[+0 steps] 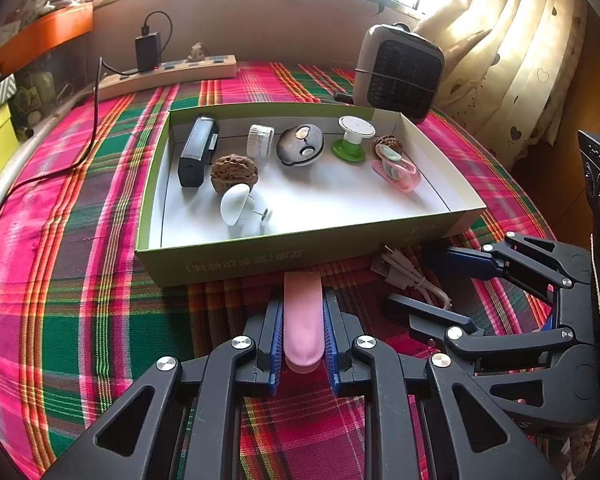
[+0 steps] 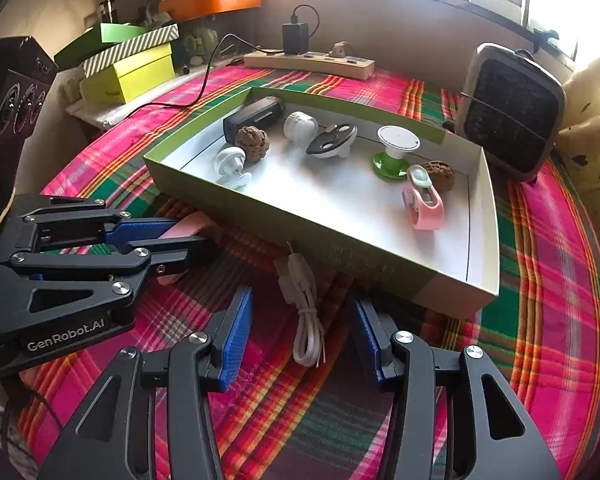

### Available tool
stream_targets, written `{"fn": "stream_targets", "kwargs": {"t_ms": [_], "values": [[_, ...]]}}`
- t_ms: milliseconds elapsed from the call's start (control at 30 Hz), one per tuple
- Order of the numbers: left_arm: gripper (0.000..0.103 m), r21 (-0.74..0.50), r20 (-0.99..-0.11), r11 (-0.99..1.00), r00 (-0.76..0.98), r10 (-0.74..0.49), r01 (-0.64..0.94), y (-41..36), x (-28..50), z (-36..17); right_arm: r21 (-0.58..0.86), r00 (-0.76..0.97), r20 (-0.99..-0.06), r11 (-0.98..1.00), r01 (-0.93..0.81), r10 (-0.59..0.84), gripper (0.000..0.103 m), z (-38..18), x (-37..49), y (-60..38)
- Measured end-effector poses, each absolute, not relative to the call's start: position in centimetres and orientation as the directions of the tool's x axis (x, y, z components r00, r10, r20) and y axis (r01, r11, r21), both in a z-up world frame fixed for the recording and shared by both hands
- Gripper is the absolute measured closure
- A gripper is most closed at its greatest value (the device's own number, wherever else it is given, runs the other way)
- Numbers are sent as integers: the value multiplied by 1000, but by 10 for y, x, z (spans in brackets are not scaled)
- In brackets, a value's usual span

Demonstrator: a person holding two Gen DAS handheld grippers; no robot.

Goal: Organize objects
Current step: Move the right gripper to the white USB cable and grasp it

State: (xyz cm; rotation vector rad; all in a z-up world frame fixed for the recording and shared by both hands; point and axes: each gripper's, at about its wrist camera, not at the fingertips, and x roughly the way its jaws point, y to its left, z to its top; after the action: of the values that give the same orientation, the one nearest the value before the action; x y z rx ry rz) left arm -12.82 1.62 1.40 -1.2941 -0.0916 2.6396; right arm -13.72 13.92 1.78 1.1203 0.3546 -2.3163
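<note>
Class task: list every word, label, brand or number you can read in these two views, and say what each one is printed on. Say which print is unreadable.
"GenRobot.AI": white lettering on the side of the left gripper.
Upside-down Chinese characters on the near wall of the green box: too distorted to read reliably.
Faint print on that box wall in the right wrist view: blurred.
Print on the yellow-green box: too small to read.

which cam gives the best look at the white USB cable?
Right wrist: the white USB cable lies whole on the plaid cloth, centred between the right gripper's open jaws. Left wrist shows only part of it, off to the side beside the box.
</note>
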Motion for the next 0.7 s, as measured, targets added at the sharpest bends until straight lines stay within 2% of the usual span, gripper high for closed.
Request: {"fn": "stream_targets", "kwargs": {"t_ms": [133, 300, 533, 633, 700], "values": [[86, -139, -776, -979, -598, 203, -152, 16, -129, 14, -14, -519, -782, -823, 568, -345, 54, 17, -138, 139], [86, -132, -776, -979, -599, 200, -156, 17, -129, 14, -19, -525, -779, -824, 567, -343, 69, 18, -138, 139], [86, -130, -775, -979, -599, 200, -158, 17, -129, 14, -16, -526, -778, -826, 564, -344, 76, 18, -139, 139], [86, -129, -775, -979, -600, 199, -158, 17, -129, 14, -16, -523, -777, -820, 572, -349, 83, 18, -137, 137], [87, -130, -775, -979, -600, 200, -158, 18, -130, 14, -22, -526, -777, -820, 572, -346, 83, 18, -136, 136]]}}
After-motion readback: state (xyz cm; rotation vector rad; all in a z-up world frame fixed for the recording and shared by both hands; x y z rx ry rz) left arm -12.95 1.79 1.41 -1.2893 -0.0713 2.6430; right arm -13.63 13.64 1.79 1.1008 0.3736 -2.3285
